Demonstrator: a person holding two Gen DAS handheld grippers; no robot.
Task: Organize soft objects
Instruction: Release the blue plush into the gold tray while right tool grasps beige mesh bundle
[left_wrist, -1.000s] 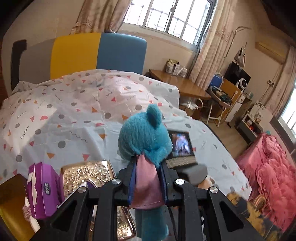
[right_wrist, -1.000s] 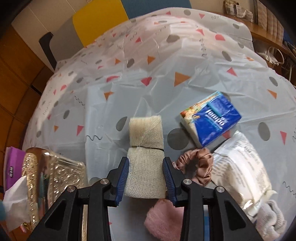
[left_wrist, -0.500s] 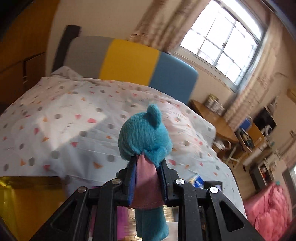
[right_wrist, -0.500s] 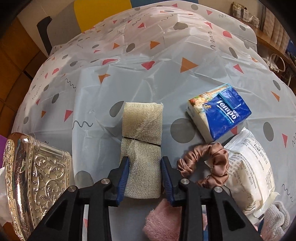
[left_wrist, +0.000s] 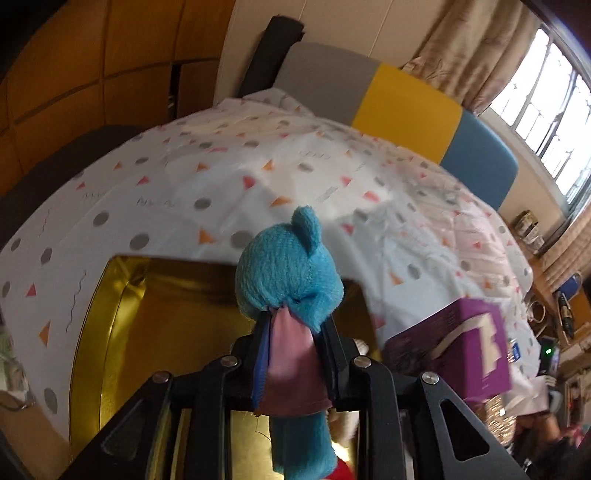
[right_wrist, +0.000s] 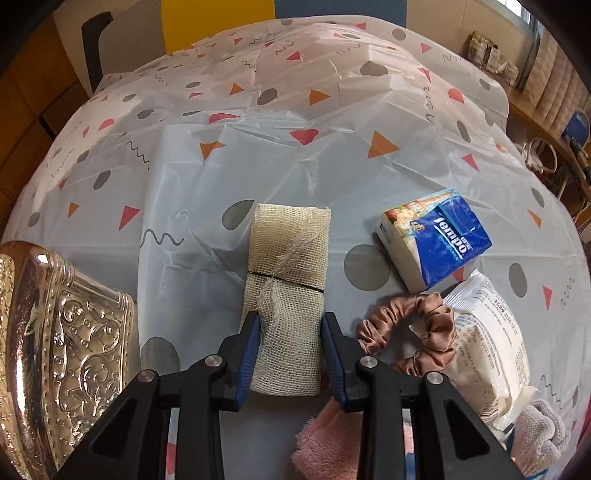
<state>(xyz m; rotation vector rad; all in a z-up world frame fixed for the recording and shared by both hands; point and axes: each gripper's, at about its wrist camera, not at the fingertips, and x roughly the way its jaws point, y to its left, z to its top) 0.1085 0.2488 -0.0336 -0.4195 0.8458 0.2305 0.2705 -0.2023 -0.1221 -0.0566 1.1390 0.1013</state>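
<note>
A blue plush toy (left_wrist: 284, 273) with a pink cloth at its neck sits between the pads of my left gripper (left_wrist: 295, 326), whose jaws are opening while still touching the cloth. The toy hangs over an open gold box (left_wrist: 92, 332). In the right wrist view a beige gauze bundle (right_wrist: 290, 251), tied with a thin black band, lies on the patterned tablecloth (right_wrist: 295, 158). My right gripper (right_wrist: 291, 319) is shut on the bundle's near half, its blue pads against both sides.
A purple tissue box (left_wrist: 465, 347) stands right of the gold box. Around the gauze lie a blue tissue pack (right_wrist: 439, 236), a brown scrunchie (right_wrist: 424, 317), a white wipes pack (right_wrist: 487, 350), a pink towel (right_wrist: 325, 439) and an embossed silver lid (right_wrist: 66, 350).
The left gripper swung left and down with the toy, from facing the room to above the gold box. The right gripper stayed on the gauze, shifting only slightly.
</note>
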